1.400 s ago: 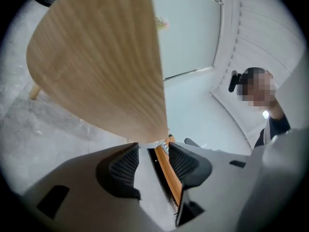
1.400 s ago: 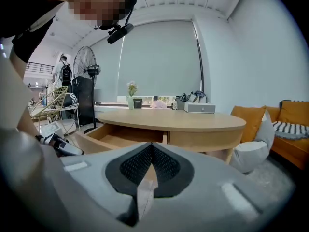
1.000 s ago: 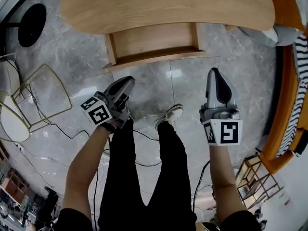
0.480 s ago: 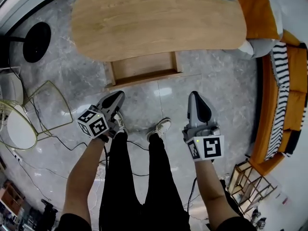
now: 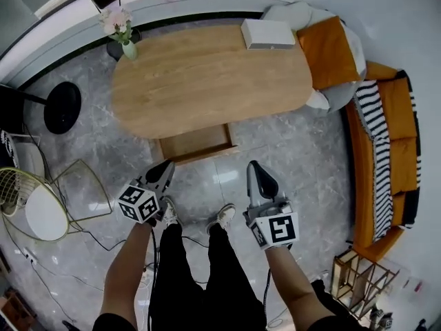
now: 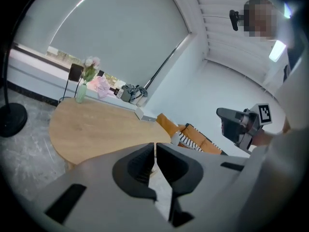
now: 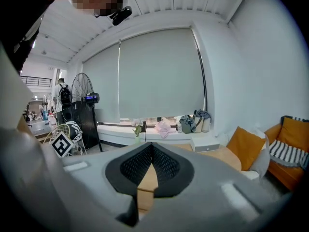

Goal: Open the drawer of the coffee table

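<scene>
The oval wooden coffee table [image 5: 207,78] stands ahead of me on the grey marble floor. Its drawer [image 5: 194,144] is pulled out toward me from the near edge and shows an empty wooden bottom. My left gripper [image 5: 165,168] hangs well short of the drawer, at its left, jaws shut with nothing in them. My right gripper [image 5: 253,168] hovers to the drawer's right, also shut and empty. In the left gripper view the table [image 6: 96,127] lies beyond the shut left gripper [image 6: 155,146]. The right gripper [image 7: 152,149] shows shut too.
A white box [image 5: 267,34] and a vase of flowers [image 5: 120,27] rest on the table. An orange sofa [image 5: 389,143] with a striped throw runs down the right. A wire-frame chair [image 5: 41,198] and a black fan base [image 5: 62,107] stand at left. Cables [image 5: 89,233] trail on the floor.
Both grippers have lifted away from the floor and the drawer. The head view has pulled back, so the whole table, the sofa and the window sill now show. The drawer stays open.
</scene>
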Demonstrator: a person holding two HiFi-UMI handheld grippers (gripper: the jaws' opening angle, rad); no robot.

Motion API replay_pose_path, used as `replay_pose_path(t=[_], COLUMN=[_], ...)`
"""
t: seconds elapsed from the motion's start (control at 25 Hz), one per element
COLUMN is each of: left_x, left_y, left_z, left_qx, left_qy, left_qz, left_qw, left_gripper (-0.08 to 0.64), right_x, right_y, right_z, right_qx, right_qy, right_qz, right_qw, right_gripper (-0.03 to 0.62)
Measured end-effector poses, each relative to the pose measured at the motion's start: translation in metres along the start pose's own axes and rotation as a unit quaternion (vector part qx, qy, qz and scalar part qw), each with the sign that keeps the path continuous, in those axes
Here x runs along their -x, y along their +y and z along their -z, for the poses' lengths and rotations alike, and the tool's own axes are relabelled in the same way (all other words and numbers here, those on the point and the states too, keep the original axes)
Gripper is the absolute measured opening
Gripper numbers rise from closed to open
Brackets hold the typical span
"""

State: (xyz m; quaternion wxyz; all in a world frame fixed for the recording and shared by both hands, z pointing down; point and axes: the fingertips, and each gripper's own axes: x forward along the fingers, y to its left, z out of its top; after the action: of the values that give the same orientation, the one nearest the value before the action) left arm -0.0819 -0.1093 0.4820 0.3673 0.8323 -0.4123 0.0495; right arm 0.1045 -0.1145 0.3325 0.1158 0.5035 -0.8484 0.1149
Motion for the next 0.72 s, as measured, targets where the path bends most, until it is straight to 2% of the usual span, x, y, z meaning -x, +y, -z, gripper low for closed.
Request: replay_pose_path(t=[0.24,0.4,0.52,0.72], left_x=[0.026,0.054,0.069,0.089], left_y=[-0.051,-0.080,-0.098,-0.127], left_z=[-0.068,-0.109,-0.138,-0.176], left_qx=[-0.059,-0.102,-0.132,-0.170], left_qy=[-0.020,-0.036,-0.048,-0.059], left_qz=[0.004,-0.002,-0.014,-0.020], left_qw=[0.9981,0.9942,0.9900,0.9834], left_gripper=[0.017,0.017,0.017,0.017], right_x=[0.024,0.045,0.062,0.089], right_y=[0.003,0.010,0.009,-0.018], right_z=[-0.055,-0.089,-0.105,-0.141], right_qx=[0.005,-0.005,-0.001,0.008], right_qy=[-0.023,-0.054,-0.059,-0.092], right_qz=[0.010,0.015,0.013,0.038], right_qw=[1.000,0.998,0.998,0.995], right_gripper=[0.005,0.005,0.005,0.005])
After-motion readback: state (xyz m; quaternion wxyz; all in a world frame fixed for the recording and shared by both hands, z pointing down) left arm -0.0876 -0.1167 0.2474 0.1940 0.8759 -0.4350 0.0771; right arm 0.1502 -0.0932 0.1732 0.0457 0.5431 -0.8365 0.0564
